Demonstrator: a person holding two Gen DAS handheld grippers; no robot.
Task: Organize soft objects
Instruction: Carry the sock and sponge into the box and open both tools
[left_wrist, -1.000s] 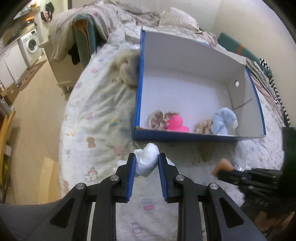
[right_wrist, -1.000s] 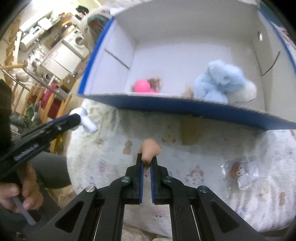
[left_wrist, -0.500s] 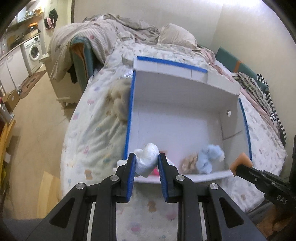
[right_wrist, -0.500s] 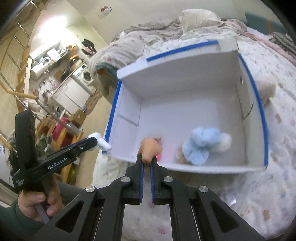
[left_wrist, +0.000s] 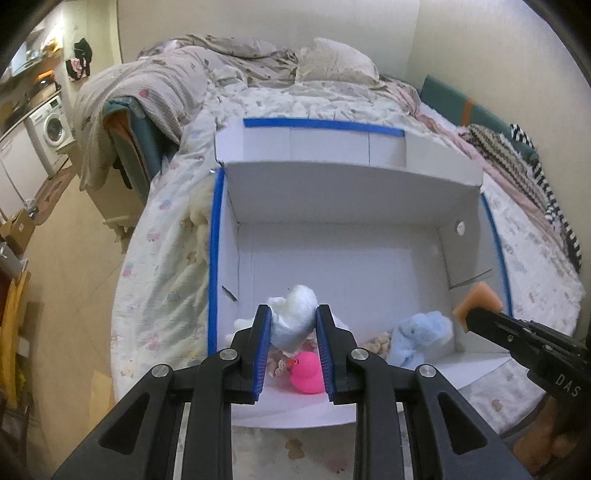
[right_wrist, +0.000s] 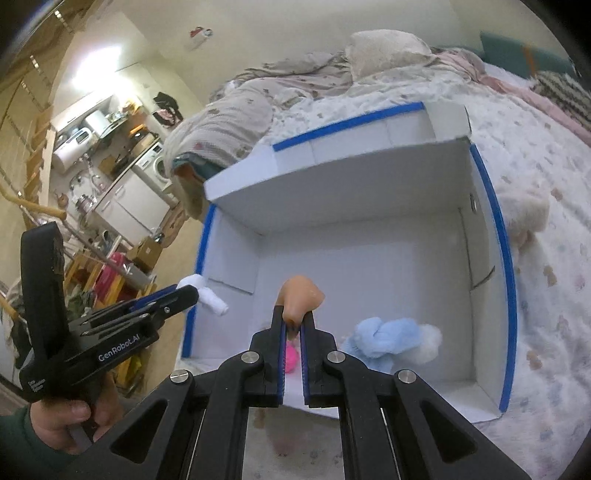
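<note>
A white box with blue edges (left_wrist: 216, 236) (right_wrist: 504, 258) lies open on the bed. Inside at the near wall are a pink duck (left_wrist: 306, 373) (right_wrist: 291, 359), a light blue plush (left_wrist: 417, 338) (right_wrist: 384, 341) and small beige toys (left_wrist: 376, 341). My left gripper (left_wrist: 293, 326) is shut on a white soft toy (left_wrist: 293, 321) and holds it above the box's near left part; the toy also shows in the right wrist view (right_wrist: 207, 295). My right gripper (right_wrist: 293, 325) is shut on an orange-tan soft piece (right_wrist: 299, 295) above the box's near side; the piece also shows in the left wrist view (left_wrist: 478, 301).
The bed carries a patterned quilt (left_wrist: 162, 295), a crumpled blanket (left_wrist: 159, 96) and a pillow (left_wrist: 332, 62). A cream plush lies left of the box (left_wrist: 197, 218) (right_wrist: 524, 214). A kitchen area with a washing machine (left_wrist: 51, 127) lies beyond the floor on the left.
Both grippers have risen and moved forward over the box's near edge, each still holding its toy. The box's inside now shows from above.
</note>
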